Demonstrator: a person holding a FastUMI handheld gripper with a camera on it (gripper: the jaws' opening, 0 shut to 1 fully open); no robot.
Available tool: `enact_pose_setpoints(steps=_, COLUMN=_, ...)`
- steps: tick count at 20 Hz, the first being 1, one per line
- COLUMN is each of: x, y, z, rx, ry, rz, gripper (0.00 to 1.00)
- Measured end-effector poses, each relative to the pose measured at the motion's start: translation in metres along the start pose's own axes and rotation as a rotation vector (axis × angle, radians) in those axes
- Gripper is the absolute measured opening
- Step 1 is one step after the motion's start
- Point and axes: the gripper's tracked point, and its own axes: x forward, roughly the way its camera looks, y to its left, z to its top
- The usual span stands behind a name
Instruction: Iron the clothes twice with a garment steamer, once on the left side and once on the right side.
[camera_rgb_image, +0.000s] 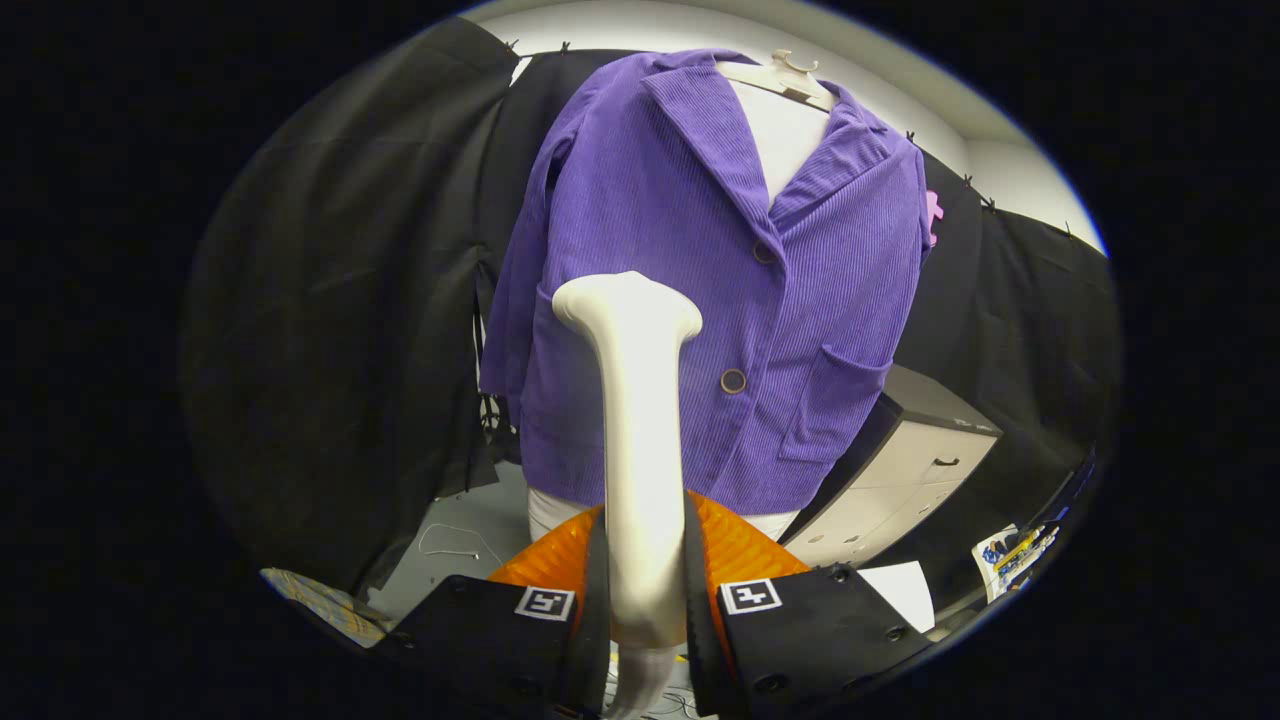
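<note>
We are in a staged recording booth, not a home: black cloth (330, 330) is clipped up as walls all round, a purple corduroy jacket (690, 300) hangs on a white dress form, and a white drawer cabinet (900, 480) stands far right.

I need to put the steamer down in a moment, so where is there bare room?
With the gripper shut on the steamer, grey floor lies bare between the black curtain and the purple jacket, save a thin cord. By the cabinet, clutter crowds the floor.

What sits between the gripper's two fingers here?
The white garment steamer: the gripper is shut on its handle, head raised toward the purple jacket, in the gripper view.
</note>
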Motion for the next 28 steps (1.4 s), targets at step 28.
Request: enact_pose_setpoints(steps=28, x=0.006, y=-0.028, z=-0.049, rx=0.122, ry=0.089, rz=0.165, gripper=0.40)
